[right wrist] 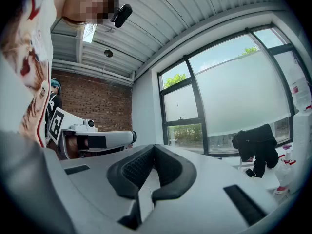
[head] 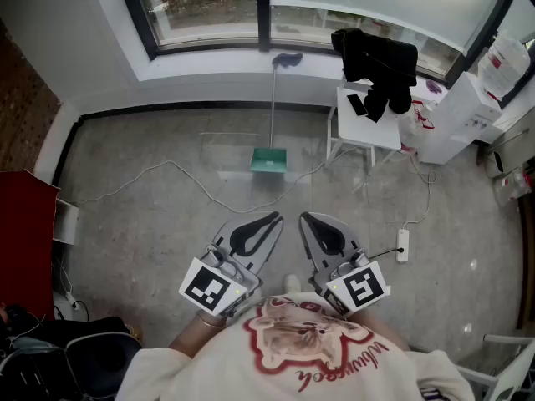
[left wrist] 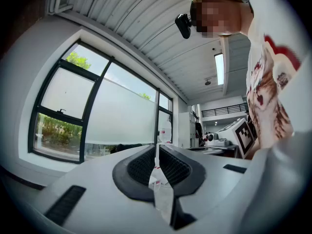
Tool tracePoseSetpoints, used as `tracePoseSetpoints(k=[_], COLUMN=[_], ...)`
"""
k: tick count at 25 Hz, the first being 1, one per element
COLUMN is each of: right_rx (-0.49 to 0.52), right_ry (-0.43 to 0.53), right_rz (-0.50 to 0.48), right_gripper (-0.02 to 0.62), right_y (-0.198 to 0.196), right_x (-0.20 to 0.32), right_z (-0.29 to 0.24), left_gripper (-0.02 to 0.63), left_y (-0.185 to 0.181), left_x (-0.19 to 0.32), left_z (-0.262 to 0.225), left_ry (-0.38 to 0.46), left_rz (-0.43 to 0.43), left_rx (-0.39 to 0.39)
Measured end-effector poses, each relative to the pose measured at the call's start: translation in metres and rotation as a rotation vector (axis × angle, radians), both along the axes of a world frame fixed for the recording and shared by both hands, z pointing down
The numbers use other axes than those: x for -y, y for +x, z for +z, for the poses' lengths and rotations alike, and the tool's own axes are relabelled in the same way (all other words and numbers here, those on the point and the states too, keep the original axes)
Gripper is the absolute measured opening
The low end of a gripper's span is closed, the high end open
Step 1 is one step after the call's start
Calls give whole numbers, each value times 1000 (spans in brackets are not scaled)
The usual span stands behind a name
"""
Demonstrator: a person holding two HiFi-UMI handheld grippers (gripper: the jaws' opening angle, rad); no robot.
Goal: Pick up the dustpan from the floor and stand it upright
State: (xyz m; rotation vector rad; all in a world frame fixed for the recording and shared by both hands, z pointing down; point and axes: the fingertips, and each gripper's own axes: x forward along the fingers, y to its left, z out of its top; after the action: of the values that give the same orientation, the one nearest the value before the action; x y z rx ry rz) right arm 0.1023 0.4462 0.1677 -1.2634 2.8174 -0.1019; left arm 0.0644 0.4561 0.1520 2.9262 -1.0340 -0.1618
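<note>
**Caller:** Where are your grippers right now?

**Me:** Both are low and near me, just in front of my shirt, pointing level toward the far window. My left gripper (head: 274, 219) has its fingers pressed together with nothing between them. My right gripper (head: 306, 219) is the same, pads closed on each other and empty. The two noses angle in toward each other with a gap between them.

**Caller:** And the dustpan?

**Me:** The green dustpan (head: 268, 159) is on the floor (head: 142, 224), well beyond my tips and close to the far wall, roughly straight ahead. Its thin handle (head: 272, 107) runs from the pan away toward the sill (head: 209, 61). From up here I cannot tell whether it stands or lies flat.

**Caller:** What's around it?

**Me:** A white cable (head: 192, 178) snakes over the floor on the near side of the pan, coming in from the left. Right of the pan is a small white table (head: 380, 134) with a black jacket (head: 376, 67) heaped on it. A power strip (head: 402, 245) lies on the floor near my right gripper, to its right.
</note>
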Motion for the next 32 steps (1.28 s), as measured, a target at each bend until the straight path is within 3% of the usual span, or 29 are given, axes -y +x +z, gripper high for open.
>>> tracePoseSetpoints(k=[9, 23, 32], right_rx=[2, 1, 19], right_ry=[10, 24, 14], right_rz=[-8, 18, 68], right_gripper=[21, 21, 21], right_y=[5, -15, -71], right_x=[-10, -28, -14], right_z=[-5, -10, 1], left_gripper=[43, 43, 43], left_y=[5, -21, -85], left_x=[-8, -22, -12], left_z=[-4, -2, 3], left_ry=[-6, -21, -5], left_rz=[-14, -6, 20], left_rx=[-3, 16, -11])
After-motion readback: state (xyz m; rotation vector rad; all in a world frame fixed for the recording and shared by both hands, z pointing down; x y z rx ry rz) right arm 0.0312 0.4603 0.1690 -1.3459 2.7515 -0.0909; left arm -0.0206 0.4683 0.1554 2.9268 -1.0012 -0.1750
